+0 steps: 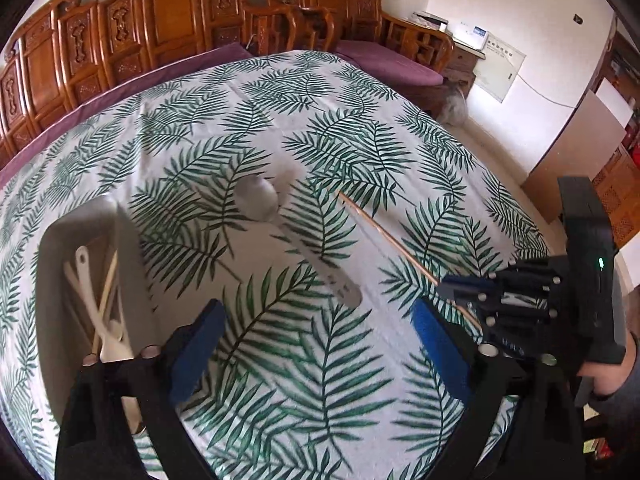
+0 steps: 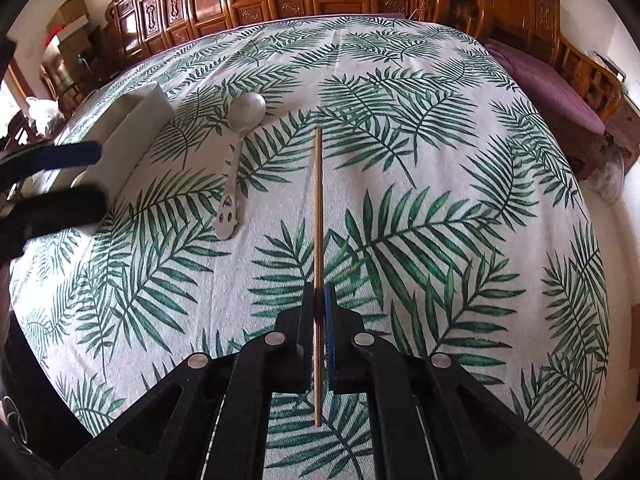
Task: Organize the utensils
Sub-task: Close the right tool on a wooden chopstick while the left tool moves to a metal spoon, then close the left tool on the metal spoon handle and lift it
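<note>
My right gripper [image 2: 319, 296] is shut on a wooden chopstick [image 2: 318, 208], which points forward over the table; it also shows in the left wrist view [image 1: 384, 232], held by the right gripper [image 1: 452, 284]. A metal spoon [image 2: 236, 148] lies on the leaf-print cloth to its left, and shows in the left wrist view [image 1: 296, 236]. My left gripper [image 1: 316, 332] is open and empty above the cloth, near the spoon's handle end. A white box [image 1: 120, 248] at the left holds white spoons and chopsticks; it also shows in the right wrist view [image 2: 132, 128].
The table [image 2: 440, 200] is covered with a white cloth with green leaves. Carved wooden chairs [image 1: 160, 20] with purple cushions stand along the far side. The left gripper's fingers [image 2: 76, 156] hang beside the box.
</note>
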`<state>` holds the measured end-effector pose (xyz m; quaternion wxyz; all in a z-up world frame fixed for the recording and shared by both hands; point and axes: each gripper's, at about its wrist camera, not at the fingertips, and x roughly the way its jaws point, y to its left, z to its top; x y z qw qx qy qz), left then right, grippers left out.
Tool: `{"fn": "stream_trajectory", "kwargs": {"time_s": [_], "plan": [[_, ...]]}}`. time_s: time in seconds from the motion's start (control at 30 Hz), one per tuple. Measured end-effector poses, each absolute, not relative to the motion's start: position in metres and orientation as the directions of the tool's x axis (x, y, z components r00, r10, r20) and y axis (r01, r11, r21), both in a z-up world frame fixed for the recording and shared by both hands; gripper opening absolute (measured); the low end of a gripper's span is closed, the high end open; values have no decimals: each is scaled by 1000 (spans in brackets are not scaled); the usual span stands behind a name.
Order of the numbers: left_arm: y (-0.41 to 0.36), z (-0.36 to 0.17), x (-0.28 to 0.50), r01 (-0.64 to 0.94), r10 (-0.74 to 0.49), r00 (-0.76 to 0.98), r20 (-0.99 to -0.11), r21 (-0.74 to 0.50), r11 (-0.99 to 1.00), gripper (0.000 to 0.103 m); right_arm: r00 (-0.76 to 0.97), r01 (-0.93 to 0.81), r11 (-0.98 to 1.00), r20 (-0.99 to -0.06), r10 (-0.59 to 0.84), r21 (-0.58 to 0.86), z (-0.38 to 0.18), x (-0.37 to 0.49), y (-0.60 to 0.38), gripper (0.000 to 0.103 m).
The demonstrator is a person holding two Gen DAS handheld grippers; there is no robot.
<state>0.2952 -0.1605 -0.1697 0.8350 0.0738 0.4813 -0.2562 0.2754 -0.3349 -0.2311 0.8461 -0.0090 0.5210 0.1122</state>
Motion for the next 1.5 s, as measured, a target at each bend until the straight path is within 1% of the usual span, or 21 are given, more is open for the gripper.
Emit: {"fn": "stream_trajectory", "kwargs": {"time_s": [0.03, 0.07, 0.13, 0.17, 0.23, 0.27, 0.37, 0.43, 0.5, 0.57, 0.63, 0.87, 0.9, 0.97, 1.0, 1.1, 1.2, 1.5], "plan": [[-164, -172, 300, 495, -353, 404, -844, -123, 860, 77, 430, -198, 975, -884, 182, 104, -233, 275, -336, 6], [-168, -174, 305, 491, -352, 403, -845, -126, 862, 73, 426, -199, 974, -886, 184, 107, -235, 275, -336, 6], [-172, -177, 314, 483, -352, 388, -852, -138, 865, 55, 431, -216, 972, -884, 179, 91, -238, 274, -335, 6], [-176, -182, 321, 478, -351, 377, -857, -144, 867, 53, 431, -220, 971, -884, 181, 91, -238, 274, -335, 6], [-181, -188, 331, 467, -337, 374, -864, -139, 873, 42, 434, -210, 972, -880, 193, 109, -240, 275, -337, 6], [-183, -192, 335, 464, -332, 371, -867, -136, 876, 41, 436, -209, 972, -879, 194, 111, -240, 275, -338, 6], [-187, -205, 350, 440, -309, 354, -883, -134, 888, 37, 437, -218, 971, -879, 190, 102, -240, 275, -336, 6], [-190, -213, 360, 417, -276, 356, -893, -113, 902, 33, 433, -215, 969, -878, 206, 121, -240, 275, -339, 6], [-191, -217, 368, 404, -261, 352, -899, -105, 909, 33, 433, -214, 968, -876, 215, 131, -240, 273, -341, 6], [-193, -222, 376, 385, -248, 342, -907, -105, 917, 32, 434, -216, 968, -876, 210, 125, -239, 273, -340, 6], [-194, -225, 383, 367, -239, 332, -913, -109, 924, 28, 441, -230, 968, -877, 194, 99, -240, 271, -336, 6], [-209, -232, 398, 347, -149, 336, -930, -25, 937, 22, 439, -223, 966, -872, 218, 129, -240, 271, -341, 6], [-210, -232, 398, 345, -134, 342, -930, -8, 938, 19, 439, -224, 966, -872, 217, 128, -240, 272, -341, 6], [-211, -232, 398, 341, -125, 350, -928, 2, 940, 16, 439, -225, 966, -872, 217, 128, -240, 272, -342, 6], [-211, -232, 398, 338, -123, 352, -928, 4, 941, 13, 438, -225, 966, -872, 218, 128, -240, 272, -341, 6], [-212, -232, 398, 339, -113, 355, -928, 15, 941, 11, 435, -226, 964, -872, 226, 137, -241, 272, -343, 6], [-212, -232, 396, 338, -104, 359, -928, 25, 941, 5, 433, -226, 964, -871, 231, 143, -240, 272, -343, 6], [-207, -229, 381, 367, -110, 372, -922, 37, 930, 5, 440, -224, 965, -870, 224, 135, -240, 272, -342, 6]]}}
